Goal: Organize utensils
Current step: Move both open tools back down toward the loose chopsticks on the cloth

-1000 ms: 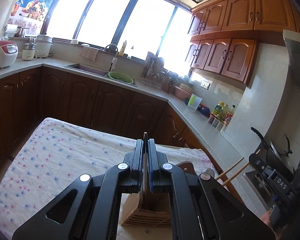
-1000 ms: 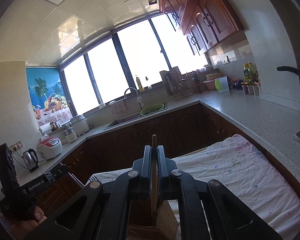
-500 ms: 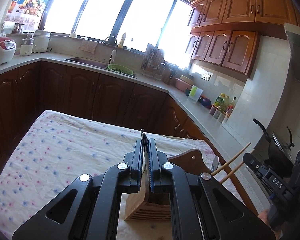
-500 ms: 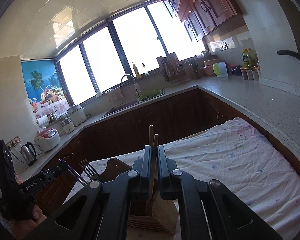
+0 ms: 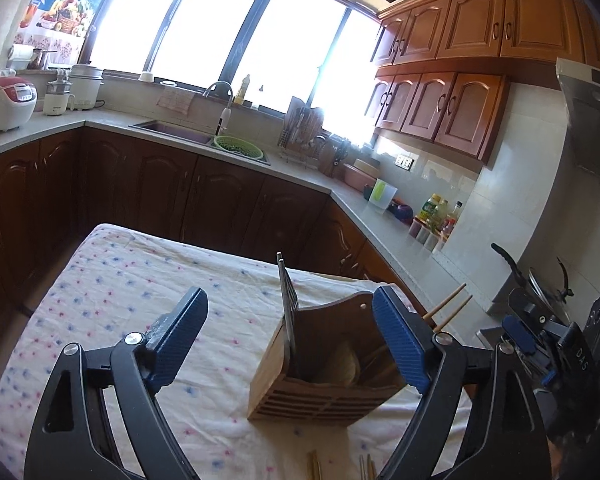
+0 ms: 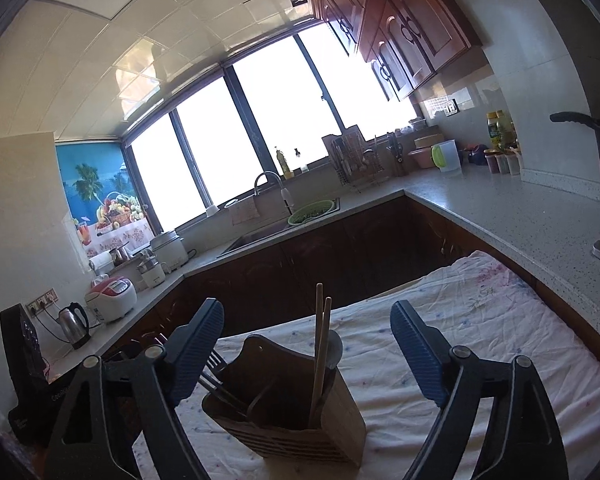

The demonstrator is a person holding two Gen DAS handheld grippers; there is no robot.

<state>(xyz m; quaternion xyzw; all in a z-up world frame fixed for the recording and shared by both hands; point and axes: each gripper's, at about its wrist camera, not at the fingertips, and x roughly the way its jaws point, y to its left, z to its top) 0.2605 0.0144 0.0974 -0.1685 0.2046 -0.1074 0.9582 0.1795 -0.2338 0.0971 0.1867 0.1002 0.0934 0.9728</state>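
Both sets of jaws opening wide, empty: left gripper releasing fork, right gripper releasing chopsticks. Both now standing in wooden holder on clothed surface; more utensils remaining nearby.

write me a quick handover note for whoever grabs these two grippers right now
Left gripper: jaws opening, nothing pressed between them; forks stand free in the wooden holder.
Right gripper: jaws opening, chopsticks released, upright in the same holder.
Holder sits on the floral cloth.
Done: forks and chopsticks dropped in.
Left: a few sticks lie on the cloth at the near edge; probably those go next.
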